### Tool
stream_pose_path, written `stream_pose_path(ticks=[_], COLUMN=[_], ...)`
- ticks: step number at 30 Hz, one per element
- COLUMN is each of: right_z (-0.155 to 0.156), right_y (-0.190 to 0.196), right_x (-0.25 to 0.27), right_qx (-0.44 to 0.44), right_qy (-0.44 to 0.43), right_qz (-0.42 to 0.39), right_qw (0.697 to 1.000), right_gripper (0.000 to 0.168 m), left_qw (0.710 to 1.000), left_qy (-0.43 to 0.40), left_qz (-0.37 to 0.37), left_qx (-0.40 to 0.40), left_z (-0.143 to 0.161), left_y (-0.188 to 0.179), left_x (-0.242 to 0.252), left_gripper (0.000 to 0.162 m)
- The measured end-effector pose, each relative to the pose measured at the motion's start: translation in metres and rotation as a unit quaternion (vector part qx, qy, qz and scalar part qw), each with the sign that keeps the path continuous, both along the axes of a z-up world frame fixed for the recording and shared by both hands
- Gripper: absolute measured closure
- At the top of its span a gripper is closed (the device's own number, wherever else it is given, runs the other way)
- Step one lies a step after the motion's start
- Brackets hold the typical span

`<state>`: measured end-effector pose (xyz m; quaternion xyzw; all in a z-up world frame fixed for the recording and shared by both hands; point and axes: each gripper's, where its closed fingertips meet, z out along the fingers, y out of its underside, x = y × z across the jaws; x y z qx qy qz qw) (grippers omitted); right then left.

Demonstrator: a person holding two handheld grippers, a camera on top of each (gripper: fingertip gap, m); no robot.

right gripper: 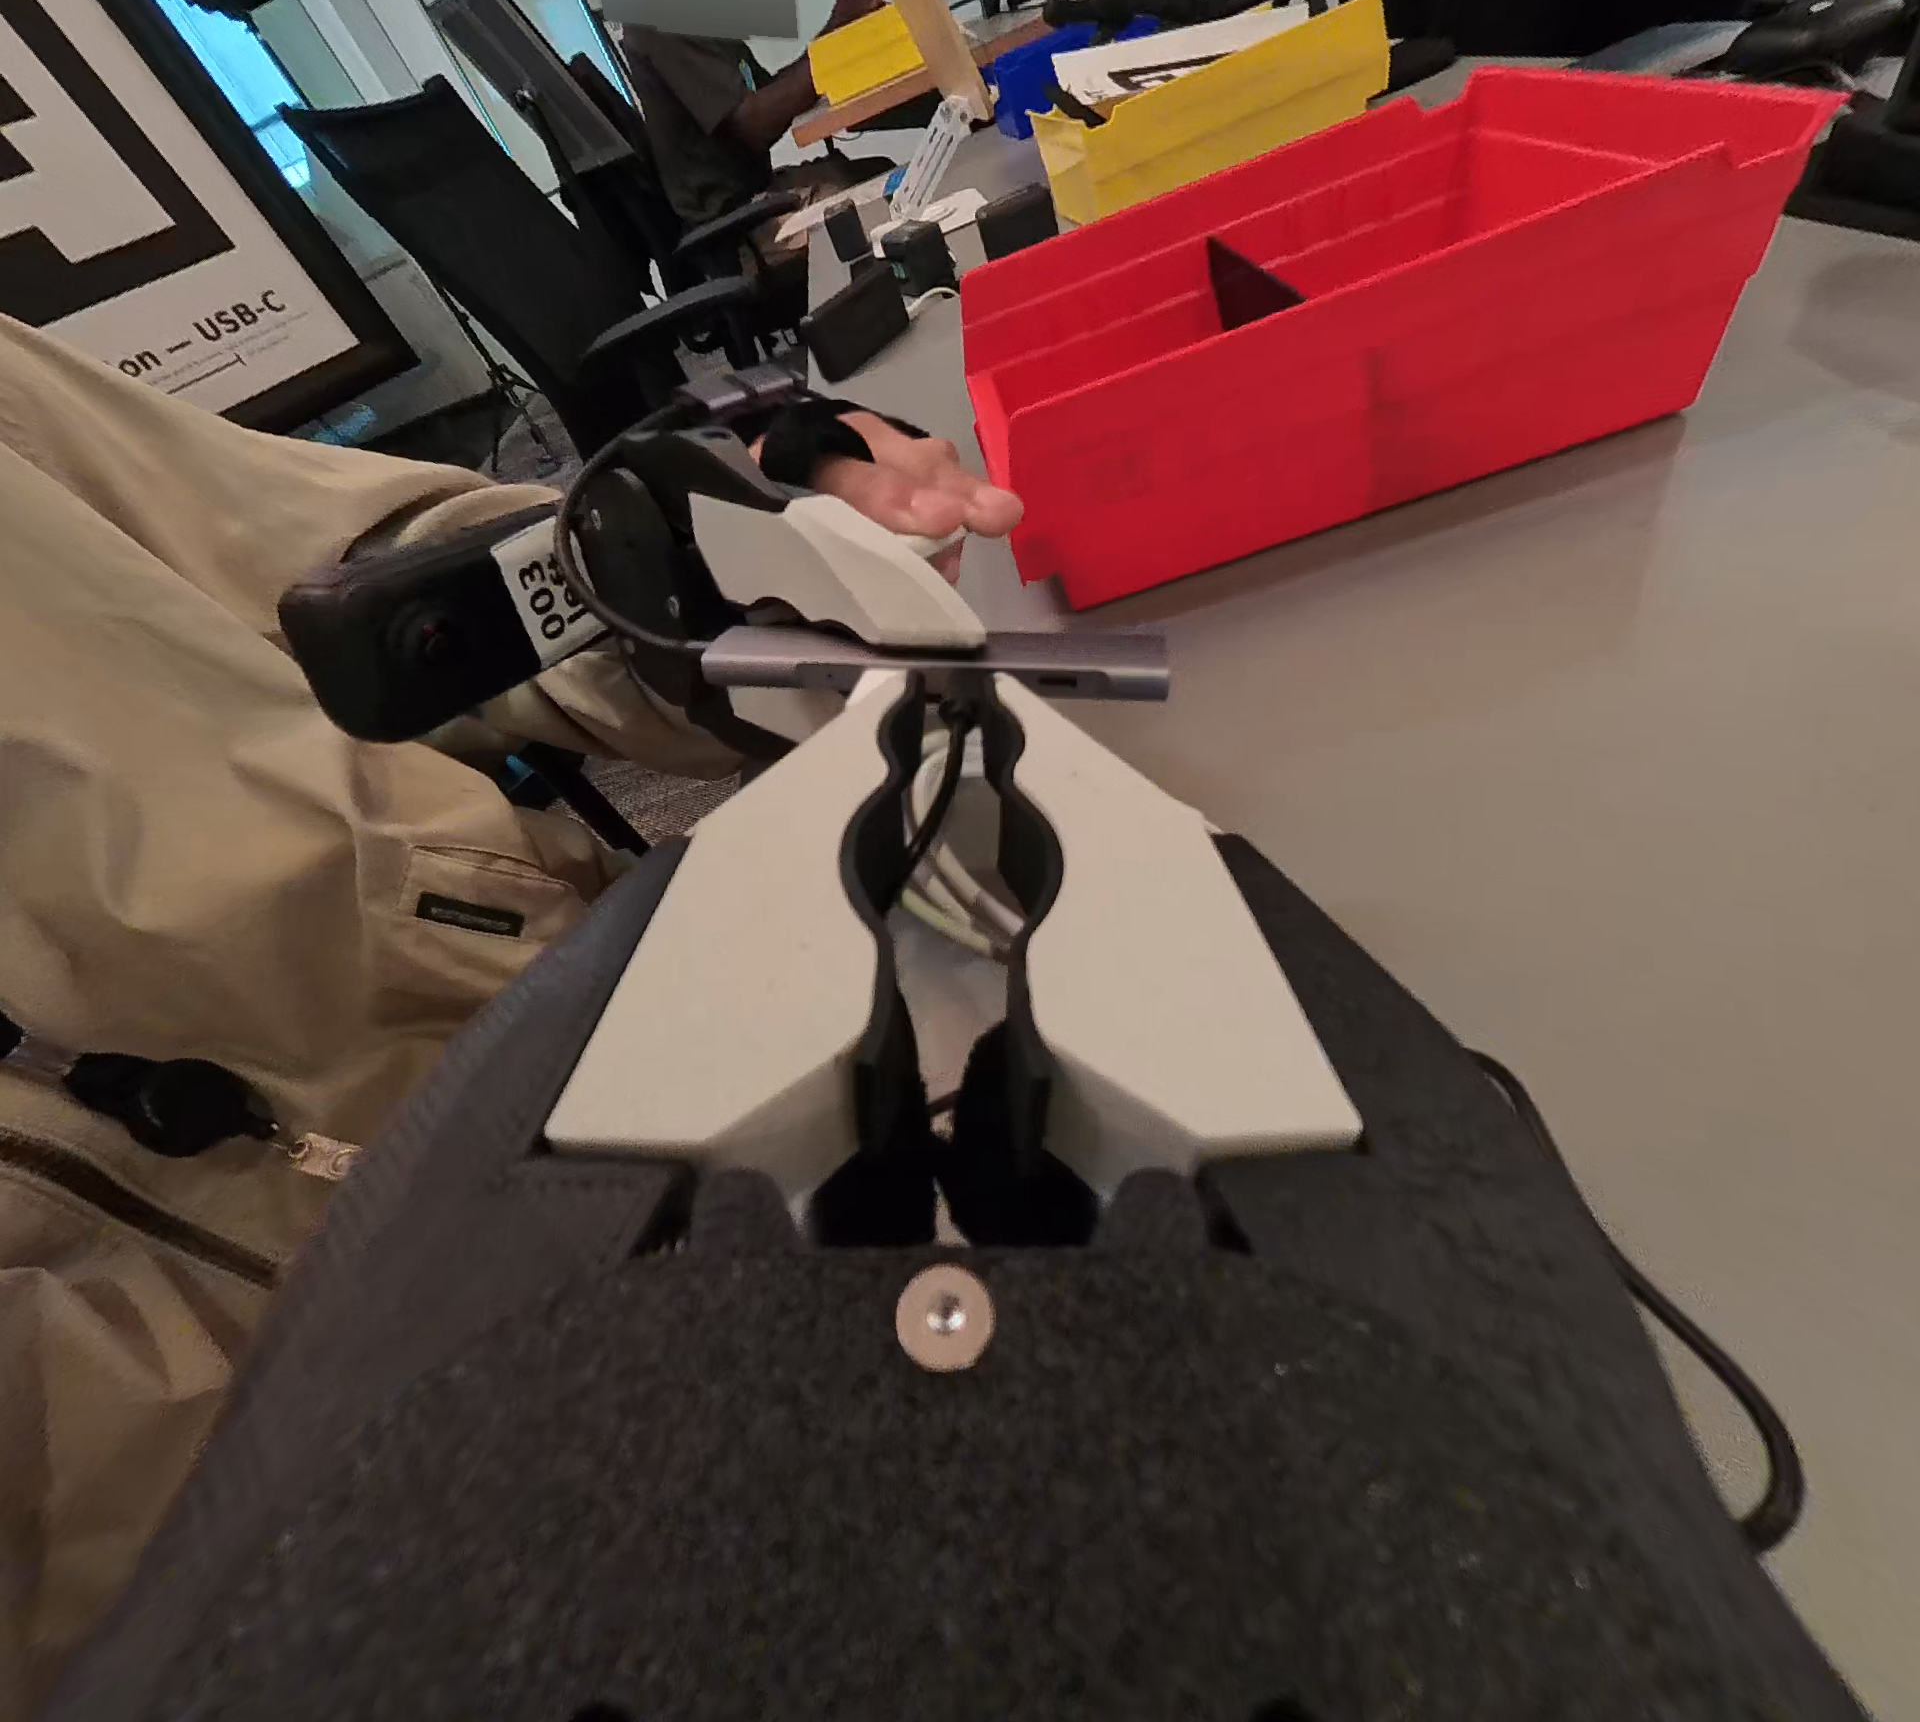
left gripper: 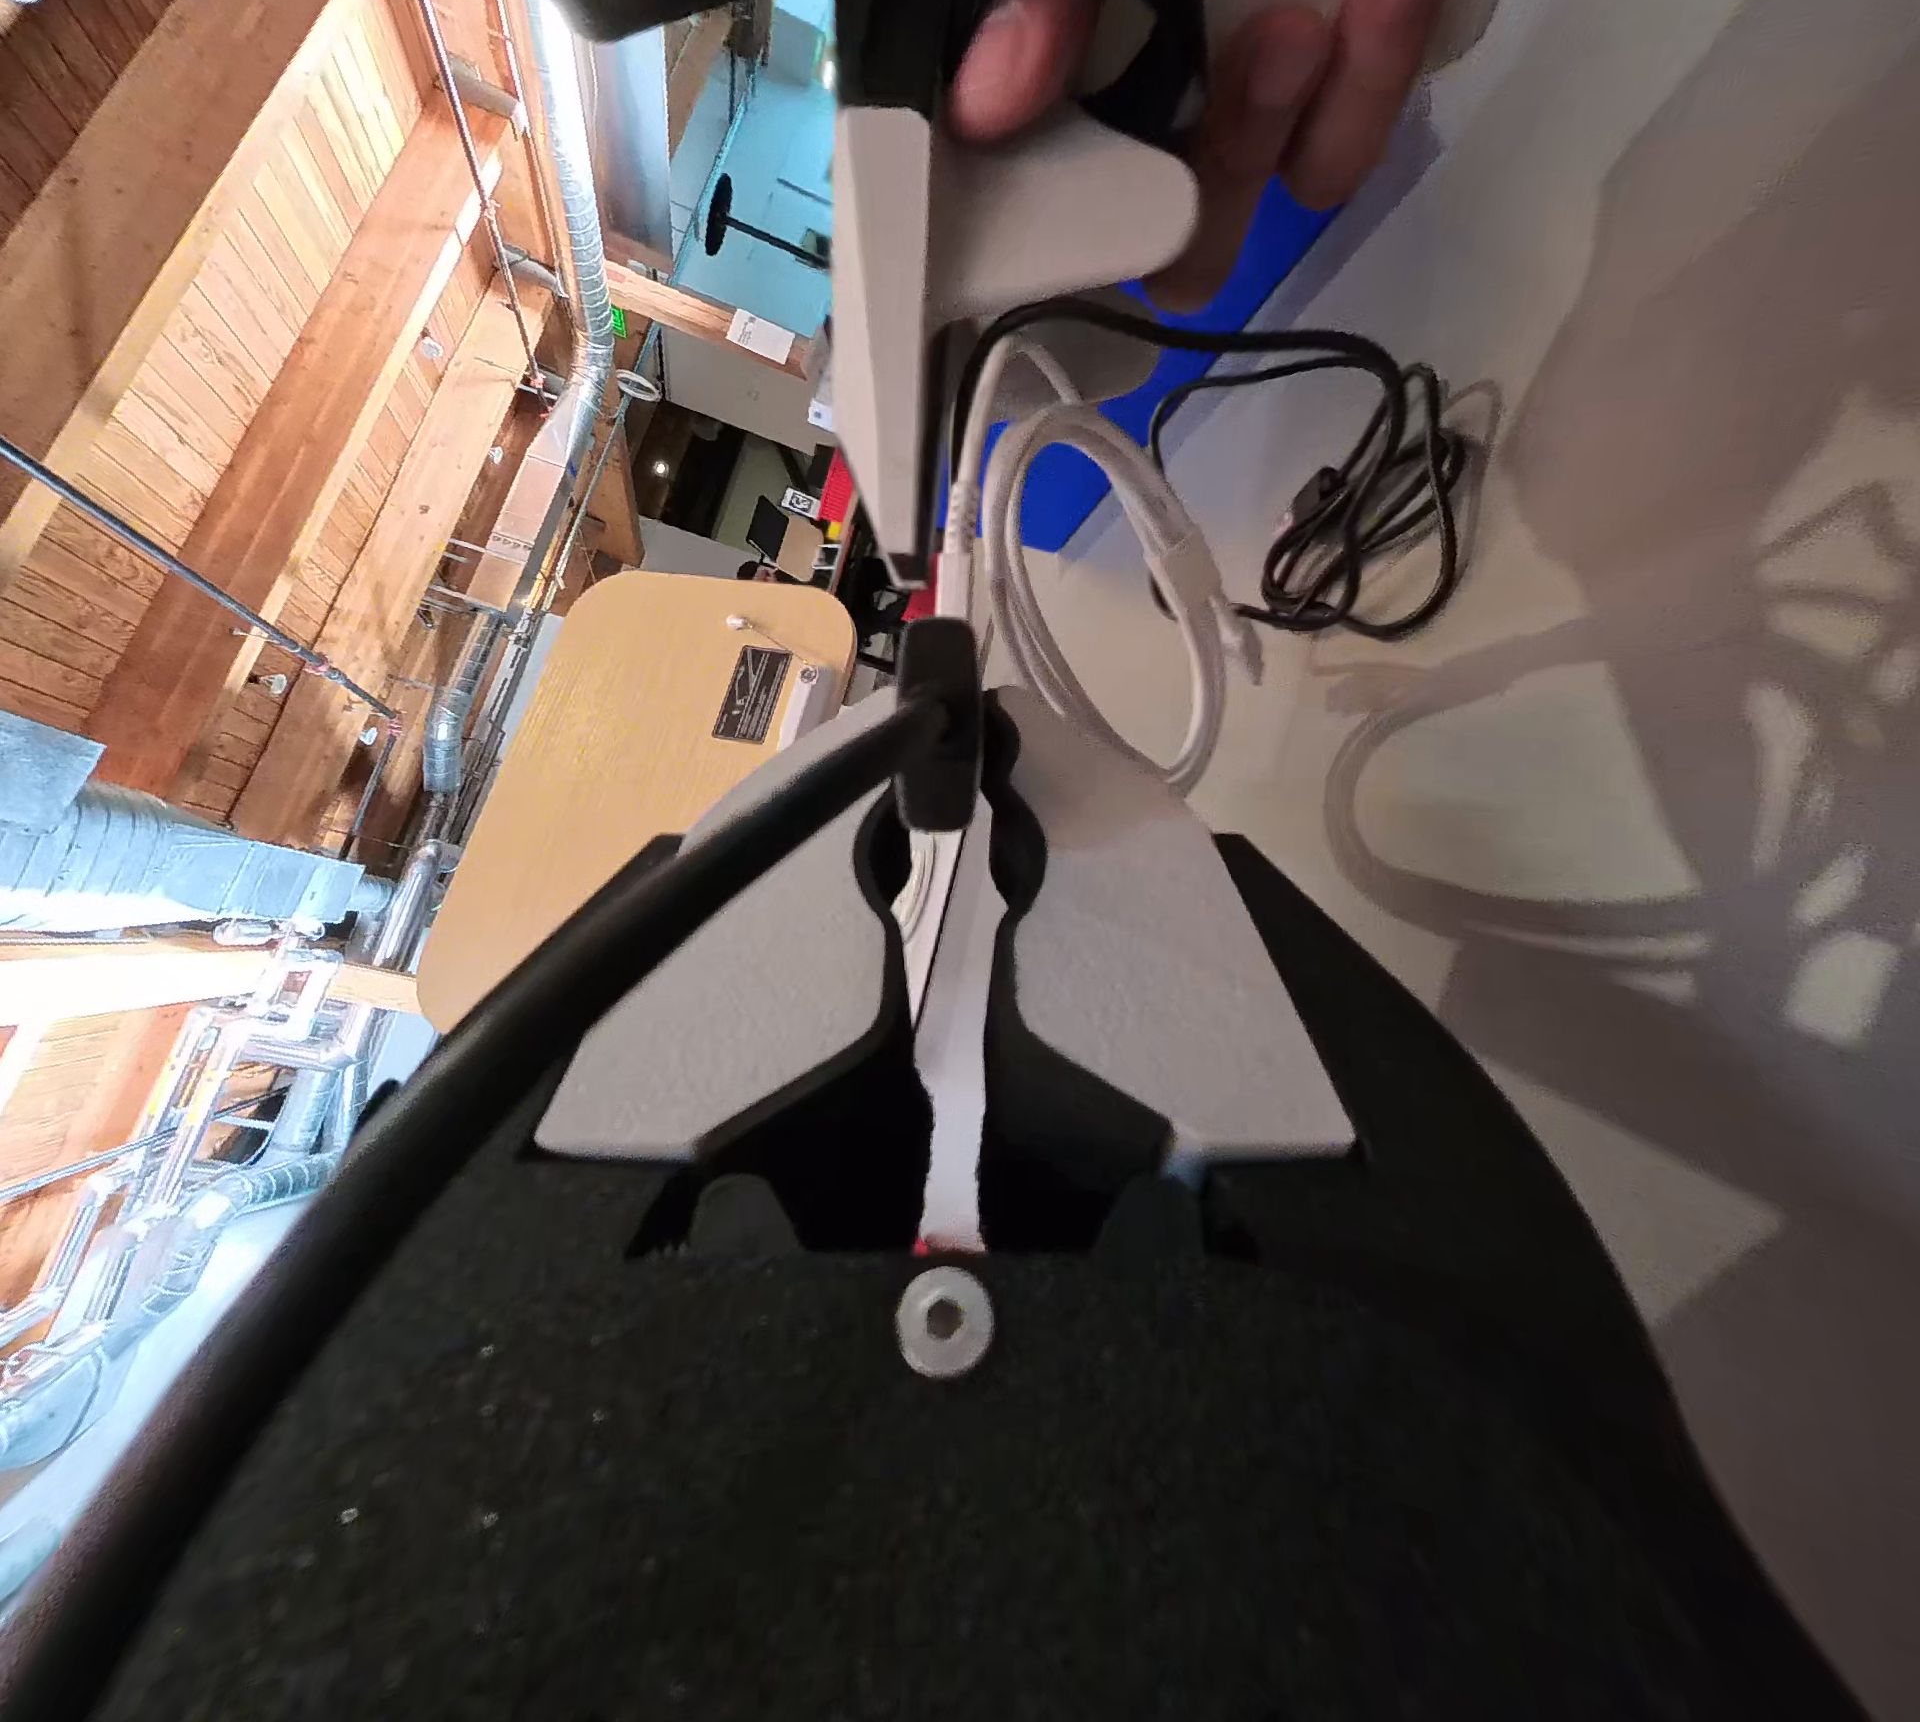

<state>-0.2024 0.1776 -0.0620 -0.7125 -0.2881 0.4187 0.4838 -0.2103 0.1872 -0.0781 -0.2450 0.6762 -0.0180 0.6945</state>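
While clamped between left gripper (right gripper: 940, 633) fingertips, grey hub (right gripper: 935, 660), right gripper (right gripper: 948, 704) beneath.

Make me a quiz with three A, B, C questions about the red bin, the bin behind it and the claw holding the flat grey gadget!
1. Where is the red bin?
A) on the grey table
B) on a chair
C) on the floor

2. What colour is the bin just behind it?
A) green
B) yellow
C) white

3. How is the left claw?
A) wide open and empty
B) shut on the grey hub
C) out of sight

Answers:
1 A: the bin's bottom rests flat on the grey tabletop.
2 B: the yellow bin stands right behind the red one.
3 B: the right wrist view shows its white finger pressed on top of the hub, and the left wrist view shows the fingers closed together.
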Motion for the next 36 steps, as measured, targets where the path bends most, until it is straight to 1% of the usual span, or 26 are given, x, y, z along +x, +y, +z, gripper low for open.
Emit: stream_pose_path(ticks=[2,3,5,6,8,10,12,13,14,16,19,20,22,23,24,25,27,29,31,33,34,36], right_z=[0.006,0.015,0.044,0.058,0.075,0.075,0.064,0.055,0.045,0.032,0.026,0.027,0.028,0.027,0.027,0.028,0.032,0.037,0.043,0.048,0.056,0.083], right_y=[0.001,0.003,-0.004,-0.011,-0.026,-0.027,-0.021,-0.018,-0.017,-0.014,-0.012,-0.011,-0.011,-0.014,-0.017,-0.017,-0.02,-0.019,-0.016,-0.015,-0.014,-0.012], right_x=[0.003,0.006,0.009,0.008,0.003,0.01,0.025,0.031,0.031,0.022,0.003,-0.002,-0.009,-0.012,-0.013,-0.012,-0.009,-0.004,0.007,0.014,0.02,0.032], right_qx=[0.014,0.035,0.093,0.125,0.169,0.18,0.179,0.162,0.131,0.084,0.066,0.061,0.047,0.042,0.037,0.036,0.022,0.007,0.016,0.029,0.04,0.067], right_qy=[-0.007,-0.006,0.012,0.013,0.003,-0.009,-0.002,0.01,0.03,0.059,0.071,0.082,0.102,0.106,0.11,0.115,0.137,0.159,0.165,0.138,0.128,0.119], right_qz=[-0.01,-0.023,-0.033,-0.033,-0.025,-0.062,-0.11,-0.12,-0.113,-0.097,-0.076,-0.07,-0.06,-0.047,-0.039,-0.035,-0.014,-0.005,-0.021,-0.025,-0.03,-0.034], right_qw=[1.0,0.999,0.995,0.992,0.985,0.982,0.978,0.979,0.984,0.99,0.992,0.992,0.992,0.992,0.993,0.992,0.99,0.987,0.986,0.99,0.991,0.99], right_gripper=[0.155,0.151,0.142,0.14,0.14,0.139,0.14,0.139,0.136,0.127,0.127,0.128,0.133,0.142,0.152,0.155,0.157,0.157,0.158,0.158,0.158,0.159], left_qw=[1.0,0.999,0.987,0.974,0.928,0.887,0.849,0.829,0.807,0.765,0.705,0.686,0.66,0.65,0.645,0.641,0.638,0.642,0.662,0.676,0.686,0.708], left_qy=[0.0,-0.009,-0.038,-0.058,-0.098,-0.134,-0.158,-0.164,-0.167,-0.168,-0.168,-0.161,-0.16,-0.155,-0.156,-0.158,-0.16,-0.147,-0.134,-0.096,-0.079,-0.056], left_qz=[-0.003,-0.009,-0.017,-0.014,-0.007,-0.022,-0.043,-0.055,-0.07,-0.113,-0.173,-0.19,-0.204,-0.21,-0.212,-0.219,-0.228,-0.222,-0.207,-0.21,-0.205,-0.187], left_qx=[-0.013,-0.046,-0.153,-0.221,-0.36,-0.442,-0.502,-0.533,-0.562,-0.611,-0.667,-0.683,-0.705,-0.714,-0.718,-0.719,-0.718,-0.719,-0.708,-0.7,-0.694,-0.679], left_z=[-0.001,0.001,0.008,0.015,0.029,0.047,0.06,0.063,0.066,0.07,0.073,0.072,0.07,0.068,0.066,0.066,0.066,0.06,0.052,0.044,0.039,0.028], left_y=[-0.002,-0.003,-0.001,0.002,0.01,0.013,0.012,0.011,0.009,0.0,-0.013,-0.018,-0.023,-0.025,-0.025,-0.027,-0.029,-0.029,-0.028,-0.037,-0.041,-0.047], left_x=[0.002,0.003,0.001,-0.001,-0.007,-0.012,-0.017,-0.018,-0.019,-0.017,-0.013,-0.011,-0.007,-0.005,-0.005,-0.004,-0.003,0.0,0.002,0.004,0.005,0.007], left_gripper=[0.152,0.152,0.152,0.152,0.152,0.152,0.153,0.153,0.153,0.153,0.153,0.153,0.153,0.153,0.153,0.153,0.152,0.151,0.14,0.138,0.138,0.136])
